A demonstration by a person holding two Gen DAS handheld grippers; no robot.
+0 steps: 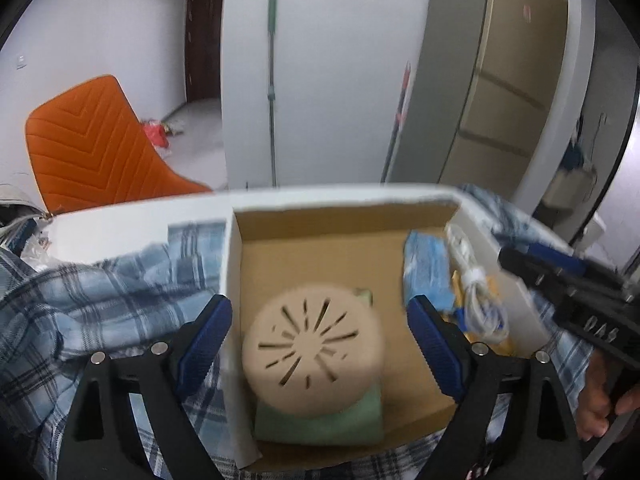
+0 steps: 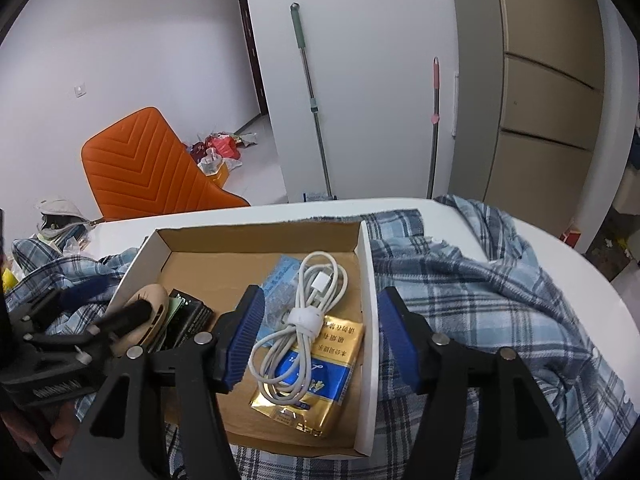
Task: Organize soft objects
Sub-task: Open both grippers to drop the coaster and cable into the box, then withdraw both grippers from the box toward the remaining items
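Observation:
An open cardboard box (image 1: 236,264) (image 2: 370,320) sits on a blue plaid cloth (image 1: 100,292) (image 2: 480,288). In it lie a beige round slotted object (image 1: 314,346) (image 2: 146,320) on a green pad (image 1: 320,420), a blue packet (image 1: 428,272) (image 2: 280,284), a coiled white cable (image 2: 308,312) (image 1: 476,292) and a gold-and-blue pack (image 2: 316,376). My left gripper (image 1: 320,344) is open, its jaws either side of the beige object. My right gripper (image 2: 320,340) is open over the box's right wall; it also shows in the left wrist view (image 1: 560,280).
The cloth covers a white table (image 2: 560,256) (image 1: 120,224). An orange chair (image 1: 96,148) (image 2: 148,168) stands beyond the far left edge. Mop handles (image 2: 312,100) lean on the white wall behind. A black item (image 2: 192,316) lies beside the beige object.

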